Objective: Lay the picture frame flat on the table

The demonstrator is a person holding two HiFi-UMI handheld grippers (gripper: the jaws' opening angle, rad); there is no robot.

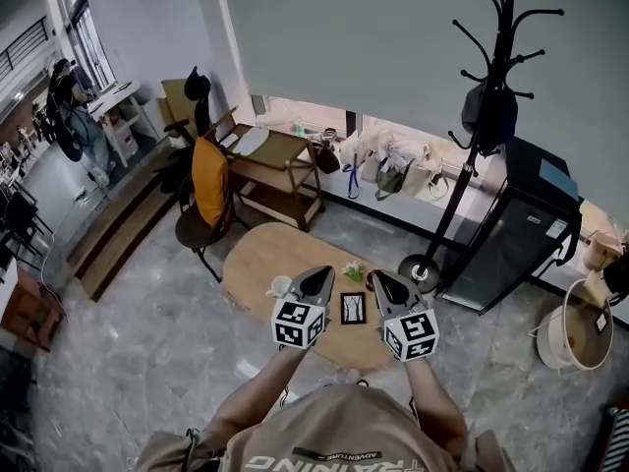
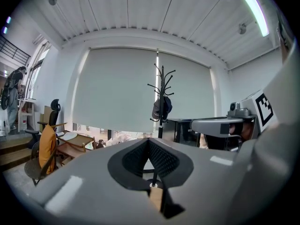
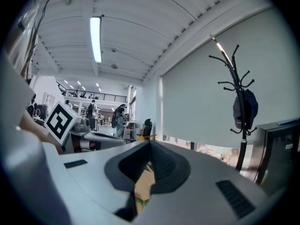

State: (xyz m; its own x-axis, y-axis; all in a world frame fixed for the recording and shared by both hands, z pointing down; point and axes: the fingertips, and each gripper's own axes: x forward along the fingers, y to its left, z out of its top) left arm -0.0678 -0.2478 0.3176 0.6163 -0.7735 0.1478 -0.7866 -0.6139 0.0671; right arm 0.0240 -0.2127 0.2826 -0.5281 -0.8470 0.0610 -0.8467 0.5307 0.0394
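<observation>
Plainly, the oval wooden table (image 1: 254, 262) has bare grey floor (image 1: 138, 352) off its left end and along its near edge, so there is open room on that side. Its far left edge is crowded by a chair (image 1: 200, 226) with an orange cloth (image 1: 209, 180) over its back. The left half of the tabletop is bare wood. The picture frame (image 1: 353, 308) sits towards the right end, close to the near edge. It has a dark rim and its face is turned up to the head view, but whether it lies flat or leans cannot be told from here. The left gripper (image 1: 319, 275) hangs over the table just left of the frame. Its jaws are pressed together with nothing between them, and it touches nothing. The right gripper (image 1: 381, 279) hangs just right of the frame, and its jaws are likewise closed and empty. A white cup (image 1: 280, 286) stands near the left gripper's tip, and a small green plant (image 1: 353, 270) stands beyond the frame, towards the far edge. Behind the table is a wooden desk (image 1: 280, 155). The round foot of a black coat stand (image 1: 488, 116) sits just off the table's far right end, with a black cabinet (image 1: 521, 234) and a white bucket (image 1: 575, 334) further right.
</observation>
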